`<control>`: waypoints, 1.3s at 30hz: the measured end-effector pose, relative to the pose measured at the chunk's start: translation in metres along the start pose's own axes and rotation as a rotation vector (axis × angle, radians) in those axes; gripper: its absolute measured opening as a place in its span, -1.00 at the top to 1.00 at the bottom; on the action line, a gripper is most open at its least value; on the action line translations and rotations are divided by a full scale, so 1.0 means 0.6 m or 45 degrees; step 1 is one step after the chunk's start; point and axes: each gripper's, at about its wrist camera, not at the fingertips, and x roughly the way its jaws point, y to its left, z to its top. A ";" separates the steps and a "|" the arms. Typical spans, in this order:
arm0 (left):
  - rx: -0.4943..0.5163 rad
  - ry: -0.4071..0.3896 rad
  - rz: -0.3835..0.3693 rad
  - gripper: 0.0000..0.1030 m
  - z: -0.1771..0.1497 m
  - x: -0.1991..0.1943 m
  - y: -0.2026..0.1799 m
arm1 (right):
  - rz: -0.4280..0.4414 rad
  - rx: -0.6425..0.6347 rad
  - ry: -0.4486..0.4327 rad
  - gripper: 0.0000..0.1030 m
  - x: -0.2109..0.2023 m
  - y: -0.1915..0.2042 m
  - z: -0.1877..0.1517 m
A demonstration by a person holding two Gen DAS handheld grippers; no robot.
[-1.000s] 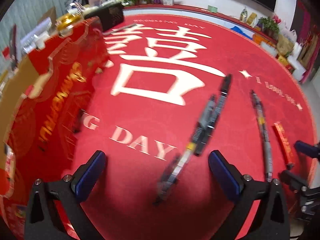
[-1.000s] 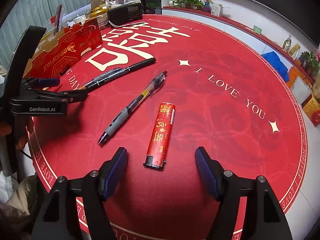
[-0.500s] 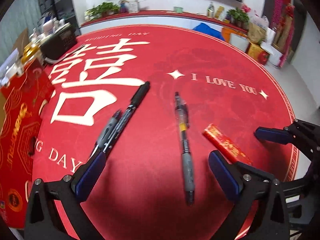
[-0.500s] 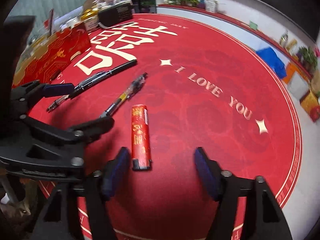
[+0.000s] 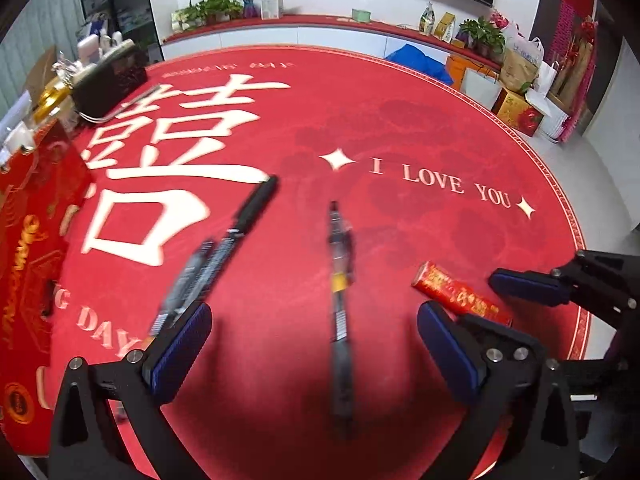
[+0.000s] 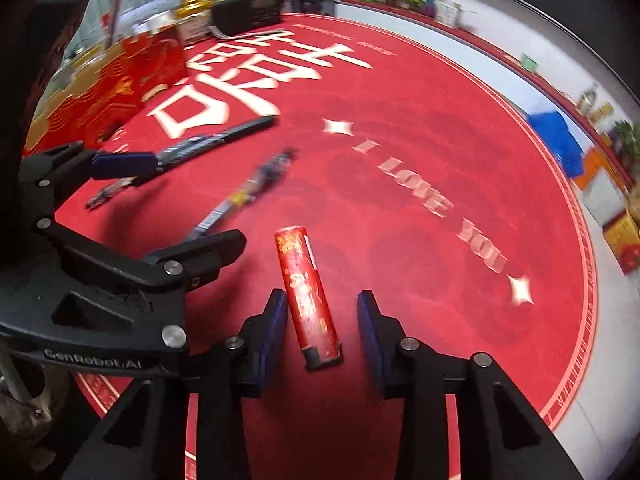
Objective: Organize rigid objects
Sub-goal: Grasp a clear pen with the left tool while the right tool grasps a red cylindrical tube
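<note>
Straddling red lighter (image 6: pixel 308 296) with right gripper (image 6: pixel 322 328), jaws just narrowed from wide, pads not yet touching it | lighter: slim, gold print, black cap nearest, flat on red table mat (image 6: pixel 420 208) | left gripper (image 5: pixel 312 352) open, empty, shifted over clear pen (image 5: pixel 340 304).

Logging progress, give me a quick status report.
Right tool closing round red lighter, not gripped yet. Left tool open over clear pen. Nothing blocking.

Black hand-held gripper (image 6: pixel 322 332), blue pads (image 6: pixel 370 328), silver screws, "GenRobot.AI" marking.
</note>
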 end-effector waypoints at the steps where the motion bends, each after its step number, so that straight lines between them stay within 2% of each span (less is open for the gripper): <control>1: -0.010 0.009 -0.005 -0.99 0.003 0.005 -0.004 | -0.012 0.012 0.005 0.26 -0.002 -0.011 -0.003; 4: -0.045 0.051 -0.007 -0.99 0.010 0.023 -0.016 | -0.012 0.045 0.022 0.26 -0.002 -0.036 -0.005; 6: -0.011 0.052 0.041 -0.99 0.010 0.028 -0.029 | -0.004 0.061 0.034 0.26 0.000 -0.044 -0.004; 8: 0.006 0.039 0.046 -0.99 0.009 0.029 -0.034 | -0.005 0.051 0.039 0.26 0.002 -0.048 -0.003; 13: 0.027 0.027 0.034 -1.00 0.008 0.029 -0.032 | 0.025 -0.107 0.059 0.26 0.009 -0.042 0.002; 19: 0.025 0.006 0.036 -0.99 0.006 0.029 -0.035 | 0.023 -0.403 0.042 0.26 0.009 -0.018 0.011; 21: 0.027 0.000 0.035 -0.99 0.006 0.029 -0.037 | 0.046 -0.438 0.049 0.26 0.012 -0.018 0.017; 23: 0.025 0.000 0.035 -0.99 0.007 0.030 -0.039 | 0.081 -0.430 0.078 0.26 0.014 -0.024 0.023; 28: 0.005 0.033 0.042 -0.99 0.013 0.032 -0.039 | 0.134 -0.287 0.207 0.27 0.021 -0.042 0.037; 32: -0.021 0.097 0.058 -0.97 0.015 0.033 -0.044 | 0.102 -0.254 0.277 0.58 0.019 -0.035 0.036; 33: -0.026 0.109 0.063 -0.95 0.015 0.032 -0.045 | 0.086 -0.249 0.288 0.60 0.019 -0.033 0.037; 36: -0.028 0.144 0.063 -0.74 0.018 0.027 -0.051 | 0.043 -0.226 0.304 0.61 0.020 -0.032 0.038; 37: -0.014 0.152 0.056 -0.53 0.019 0.023 -0.058 | 0.036 -0.218 0.305 0.61 0.020 -0.032 0.039; 38: 0.003 0.156 0.050 -0.20 0.020 0.019 -0.065 | 0.027 -0.211 0.304 0.61 0.020 -0.032 0.038; 39: 0.021 0.161 0.042 -0.01 0.021 0.015 -0.073 | 0.021 -0.202 0.302 0.61 0.019 -0.034 0.037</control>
